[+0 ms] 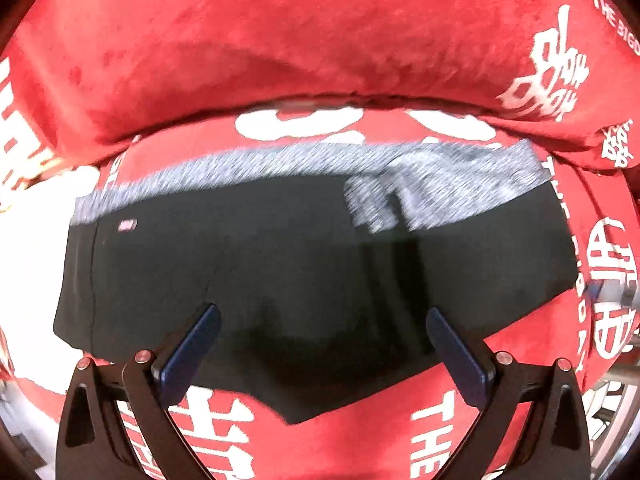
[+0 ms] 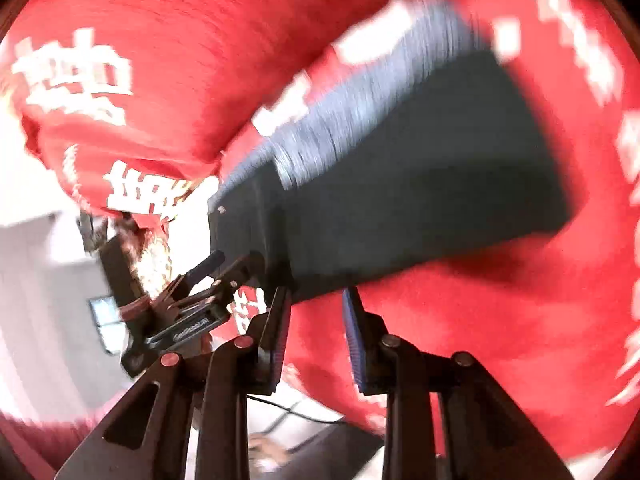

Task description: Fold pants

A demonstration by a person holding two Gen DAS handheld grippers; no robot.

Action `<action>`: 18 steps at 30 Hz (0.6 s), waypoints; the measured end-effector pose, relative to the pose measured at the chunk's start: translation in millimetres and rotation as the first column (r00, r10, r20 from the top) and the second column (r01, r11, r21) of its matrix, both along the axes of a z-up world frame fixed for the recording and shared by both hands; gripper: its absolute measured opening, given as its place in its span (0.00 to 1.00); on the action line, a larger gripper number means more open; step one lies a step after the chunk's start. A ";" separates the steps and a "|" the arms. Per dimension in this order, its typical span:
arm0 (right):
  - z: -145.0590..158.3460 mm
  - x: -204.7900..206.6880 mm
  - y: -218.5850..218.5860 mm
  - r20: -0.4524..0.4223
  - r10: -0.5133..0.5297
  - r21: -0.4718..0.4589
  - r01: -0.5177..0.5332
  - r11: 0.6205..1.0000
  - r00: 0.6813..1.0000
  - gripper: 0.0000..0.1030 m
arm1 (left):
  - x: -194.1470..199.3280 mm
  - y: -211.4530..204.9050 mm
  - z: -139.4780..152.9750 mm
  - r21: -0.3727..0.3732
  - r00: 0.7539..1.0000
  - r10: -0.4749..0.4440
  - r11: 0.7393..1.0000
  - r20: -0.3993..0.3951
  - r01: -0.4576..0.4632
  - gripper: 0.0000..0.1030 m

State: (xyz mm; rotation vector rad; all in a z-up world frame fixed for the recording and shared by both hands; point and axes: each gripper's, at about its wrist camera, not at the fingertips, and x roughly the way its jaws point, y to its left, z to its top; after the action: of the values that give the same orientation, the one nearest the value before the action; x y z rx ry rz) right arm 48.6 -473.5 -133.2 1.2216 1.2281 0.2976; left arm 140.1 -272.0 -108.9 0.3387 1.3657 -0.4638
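My left claw (image 1: pixel 322 328) is hovering low over the near edge of the pants (image 1: pixel 280 280), its 2 blue-padded fingers (image 1: pixel 192 348) spread wide and pinching nothing. The pants are lying flat as a short, wide black shape on the red blanket (image 1: pixel 320 40) with white lettering, which is covering a cushioned seat. Their grey waistband (image 1: pixel 256 168) is running along the far edge, next to the red backrest roll. A small pink label (image 1: pixel 128 225) is showing at the far left corner of the black cloth. Toward the right, a grey patch (image 1: pixel 400 200) of the inner waistband is showing where the cloth is turned over. The near hem is dipping to a point between my 2 fingers.

In the right wrist view everything is motion-blurred. My left claw (image 2: pixel 218 266) is showing at the left there, at the corner of the pants (image 2: pixel 420 184). My right claw (image 2: pixel 316 300) is sitting at the near edge of the pants, fingers parted with a clear gap, gripping nothing; the left finger (image 2: pixel 276 332) is just beside the black hem, and I cannot tell if it is touching. The grey waistband (image 2: pixel 360 92) is slanting up to the right, red blanket (image 2: pixel 500 320) all around.
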 end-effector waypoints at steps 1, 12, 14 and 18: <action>5.0 0.5 -14.7 0.018 -0.022 -0.043 0.023 0.999 1.000 0.35 | 2.0 -12.2 1.4 -0.008 1.000 -0.015 1.000 -0.003 0.015 1.00; -80.6 56.5 -86.0 -0.036 -0.108 -0.173 0.100 0.980 0.994 0.44 | -10.0 -119.8 -13.7 -0.083 0.992 -0.121 0.989 -0.028 0.118 1.00; -96.0 59.1 -84.1 -0.055 -0.110 -0.113 0.103 0.988 0.992 0.42 | -12.1 -129.8 -23.0 -0.059 0.991 -0.134 0.989 -0.015 0.133 1.00; -99.3 51.5 -85.9 -0.070 -0.102 -0.088 0.096 0.992 0.992 0.34 | -7.6 -119.7 -35.4 -0.026 0.994 -0.108 0.994 -0.034 0.107 1.00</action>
State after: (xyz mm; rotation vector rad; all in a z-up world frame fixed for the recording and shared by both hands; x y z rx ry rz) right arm 100.0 -559.4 -232.5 1.2248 1.2269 0.1272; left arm 132.5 -391.7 -144.3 0.3872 1.3801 -0.5777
